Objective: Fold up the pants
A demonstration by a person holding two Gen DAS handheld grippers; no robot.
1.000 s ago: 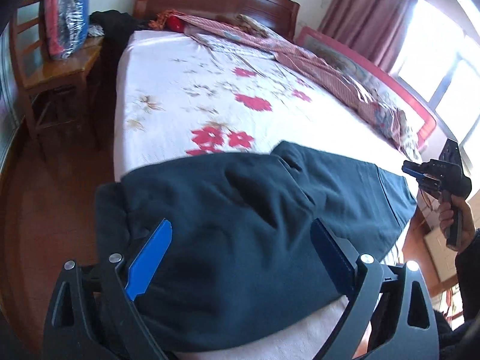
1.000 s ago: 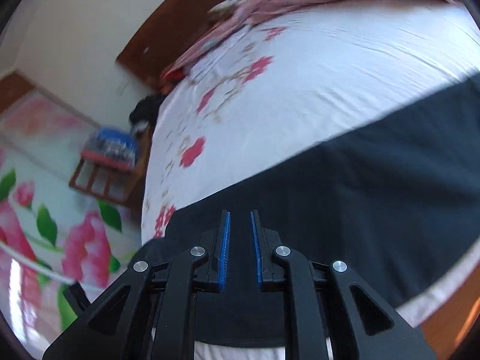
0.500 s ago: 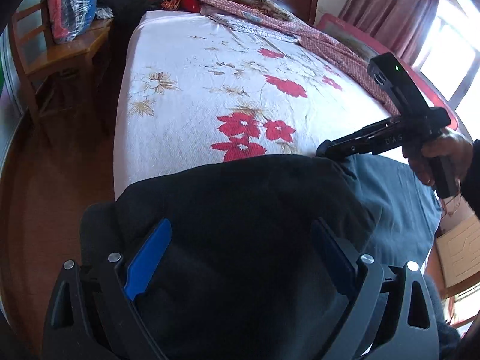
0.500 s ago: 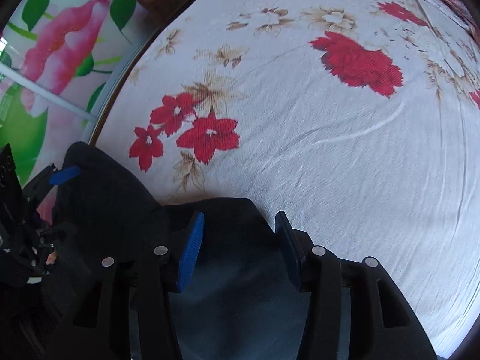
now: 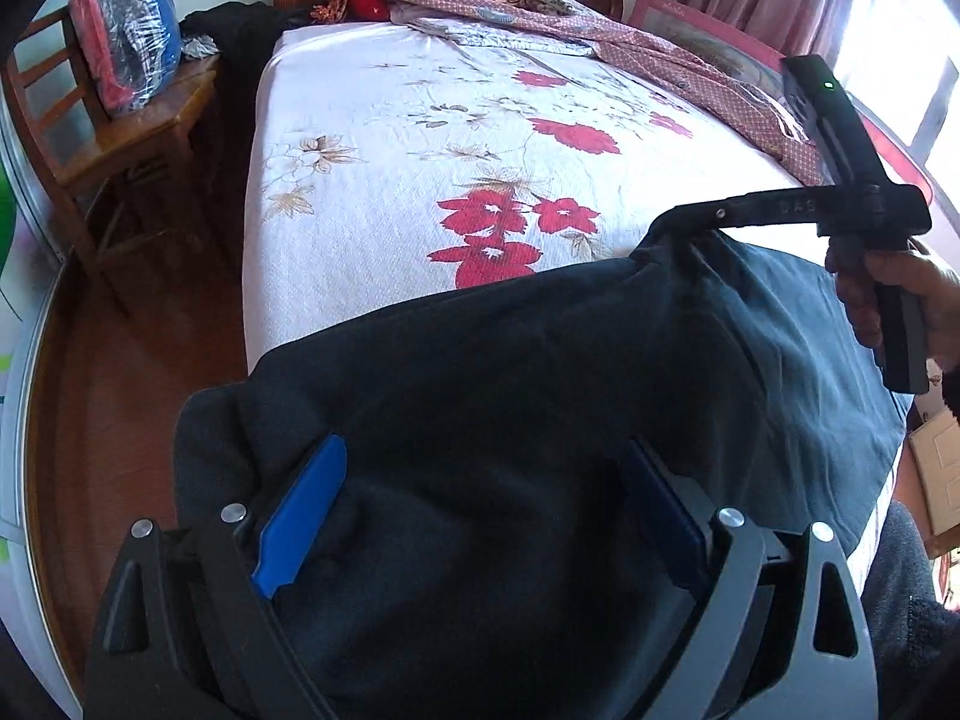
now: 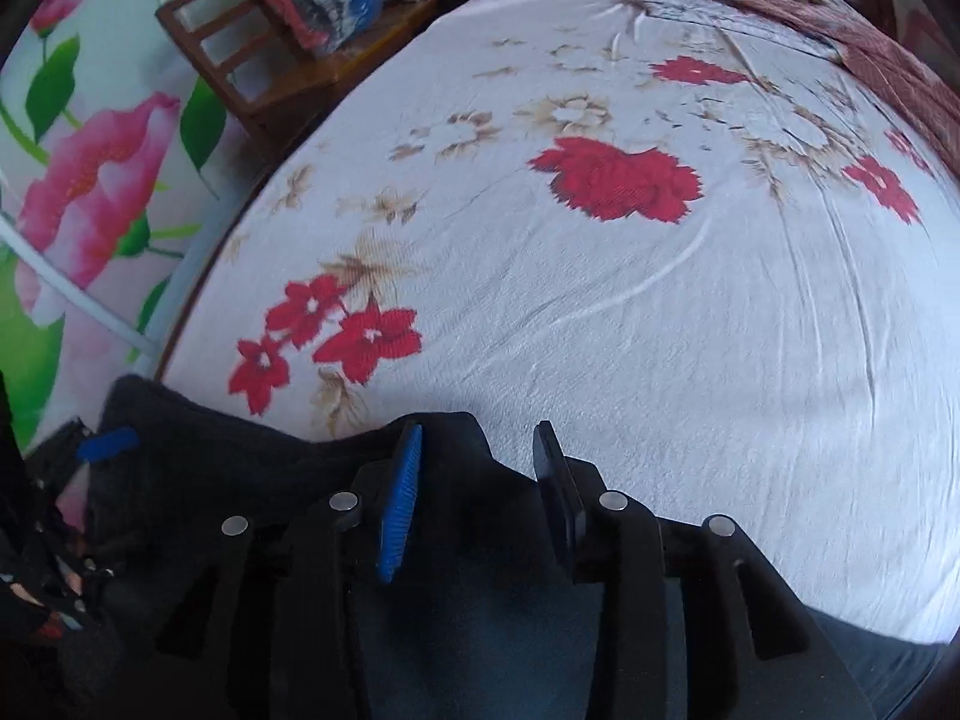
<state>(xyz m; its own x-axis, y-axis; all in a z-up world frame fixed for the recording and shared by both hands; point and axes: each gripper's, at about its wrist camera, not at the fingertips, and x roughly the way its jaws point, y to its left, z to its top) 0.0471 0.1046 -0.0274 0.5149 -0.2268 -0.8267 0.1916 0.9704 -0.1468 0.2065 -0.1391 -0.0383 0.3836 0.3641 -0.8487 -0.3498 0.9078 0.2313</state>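
Dark navy pants [image 5: 540, 372] lie across the foot of a bed with a white floral sheet [image 5: 420, 138]. My left gripper [image 5: 480, 498] is open, its blue pads straddling the bunched left end of the pants at the bed's corner. My right gripper [image 6: 474, 468] is open over the far edge of the pants [image 6: 456, 540], with a fabric fold between its fingers. In the left wrist view the right gripper [image 5: 666, 225] reaches in from the right onto that far edge. The left gripper shows at the lower left of the right wrist view [image 6: 90, 450].
A wooden chair [image 5: 120, 138] with a plastic-wrapped bundle [image 5: 129, 48] stands left of the bed. A pink patterned quilt [image 5: 660, 54] lies along the headboard and right side. Wood floor [image 5: 120, 360] lies left of the bed. A floral wall panel [image 6: 90, 180] is behind.
The right gripper swung from the near side to the far edge of the pants and opened. The pants' far edge has folded over toward the left end. The left gripper stays open.
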